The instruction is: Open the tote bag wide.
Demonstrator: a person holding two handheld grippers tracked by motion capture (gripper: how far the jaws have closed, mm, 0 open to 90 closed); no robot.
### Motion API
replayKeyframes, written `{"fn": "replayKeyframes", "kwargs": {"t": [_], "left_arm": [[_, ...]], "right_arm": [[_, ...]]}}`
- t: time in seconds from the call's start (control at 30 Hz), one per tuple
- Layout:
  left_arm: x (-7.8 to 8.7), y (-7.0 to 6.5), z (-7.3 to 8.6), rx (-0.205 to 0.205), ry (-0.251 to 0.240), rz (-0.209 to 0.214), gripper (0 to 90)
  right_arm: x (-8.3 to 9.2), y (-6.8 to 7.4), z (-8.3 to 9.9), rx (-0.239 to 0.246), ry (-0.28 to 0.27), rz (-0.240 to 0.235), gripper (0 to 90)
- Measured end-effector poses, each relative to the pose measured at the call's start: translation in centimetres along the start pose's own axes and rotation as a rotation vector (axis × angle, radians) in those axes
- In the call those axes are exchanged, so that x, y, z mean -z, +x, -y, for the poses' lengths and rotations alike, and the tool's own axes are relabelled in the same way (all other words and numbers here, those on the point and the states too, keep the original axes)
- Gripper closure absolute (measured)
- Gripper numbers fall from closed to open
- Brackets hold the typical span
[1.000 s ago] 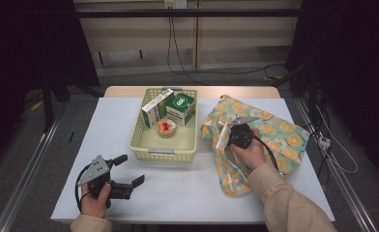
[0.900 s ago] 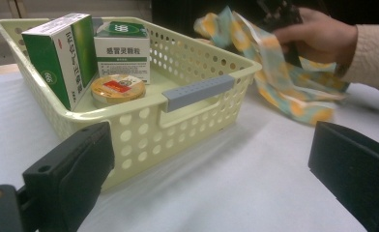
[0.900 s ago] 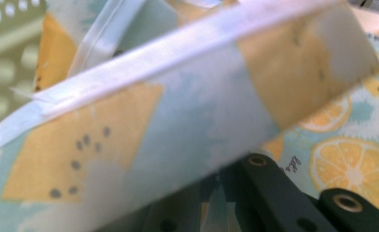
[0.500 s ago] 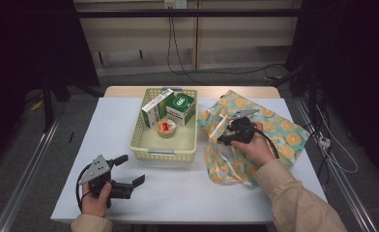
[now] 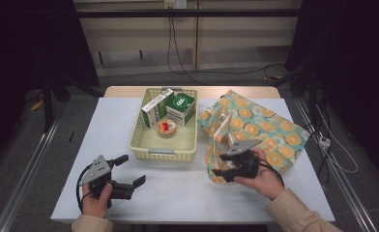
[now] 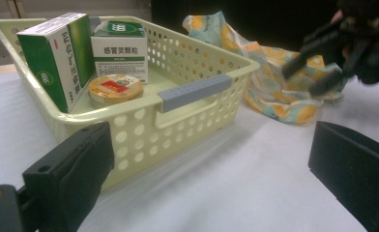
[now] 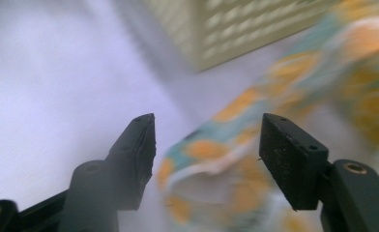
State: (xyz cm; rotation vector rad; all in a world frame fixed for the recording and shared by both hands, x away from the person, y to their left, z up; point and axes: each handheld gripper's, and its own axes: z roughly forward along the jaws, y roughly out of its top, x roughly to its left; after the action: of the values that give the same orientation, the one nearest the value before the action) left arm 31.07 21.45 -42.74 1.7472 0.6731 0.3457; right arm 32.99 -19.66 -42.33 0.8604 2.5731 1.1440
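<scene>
The patterned bag (image 5: 255, 128) lies crumpled on the bench (image 5: 187, 193) right of the basket (image 5: 146, 145), unfilled. My right claw (image 5: 225, 169) gapes at its near edge; left claw (image 5: 129, 170) waits wide, empty.

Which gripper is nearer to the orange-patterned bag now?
The right gripper: its open jaws are at the near edge of the orange-patterned bag. The left gripper is far off, in front of the basket.

Left gripper (image 5: 132, 170): jaws apart, bare table (image 5: 178, 193) between and ahead; basket (image 5: 164, 153) wall blocks beyond. Right gripper (image 5: 221, 169): patterned bag (image 5: 269, 135) edge lies between its spread jaws.
</scene>
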Motion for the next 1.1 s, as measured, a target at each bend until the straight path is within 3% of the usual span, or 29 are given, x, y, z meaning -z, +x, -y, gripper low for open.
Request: {"fn": "replayKeyframes", "kwargs": {"t": [0.13, 0.23, 0.33, 0.43, 0.5, 0.7, 0.8, 0.9, 1.1], "left_arm": [[0.1, 0.0, 0.0, 0.0, -0.001, 0.0, 2.2], [0.1, 0.2, 0.1, 0.001, -0.002, -0.001, 2.2], [0.0, 0.2, 0.1, 0.005, -0.001, 0.0, 2.2], [0.0, 0.1, 0.1, 0.013, -0.001, 0.0, 2.2], [0.0, 0.1, 0.2, 0.011, 0.002, 0.0, 2.2], [-0.1, 0.0, 0.1, 0.011, 0.001, 0.003, 2.2], [0.0, -0.1, 0.1, -0.001, 0.003, 0.003, 2.2], [0.0, -0.1, 0.0, 0.0, 0.001, 0.002, 2.2], [-0.2, 0.0, 0.0, -0.004, 0.002, 0.003, 2.2]], "right_arm": [[-2.9, 1.2, 1.4, 0.028, 0.066, -0.02, 47.5], [-2.7, 0.9, 1.2, 0.024, 0.063, 0.001, 78.4], [-2.7, 0.2, 1.3, 0.008, 0.061, -0.019, 88.7], [-2.6, 0.1, 1.2, 0.002, 0.063, -0.042, 89.6], [-2.2, 0.6, 1.1, 0.008, 0.053, -0.084, 89.7], [-0.7, 4.5, 0.2, 0.072, 0.033, -0.228, 89.6], [-0.8, 6.1, 0.8, 0.065, 0.043, -0.325, 88.5], [-0.7, 6.6, 1.3, 0.074, 0.036, -0.295, 71.8], [0.8, 4.3, 1.3, 0.001, -0.015, -0.202, 60.3]]}}
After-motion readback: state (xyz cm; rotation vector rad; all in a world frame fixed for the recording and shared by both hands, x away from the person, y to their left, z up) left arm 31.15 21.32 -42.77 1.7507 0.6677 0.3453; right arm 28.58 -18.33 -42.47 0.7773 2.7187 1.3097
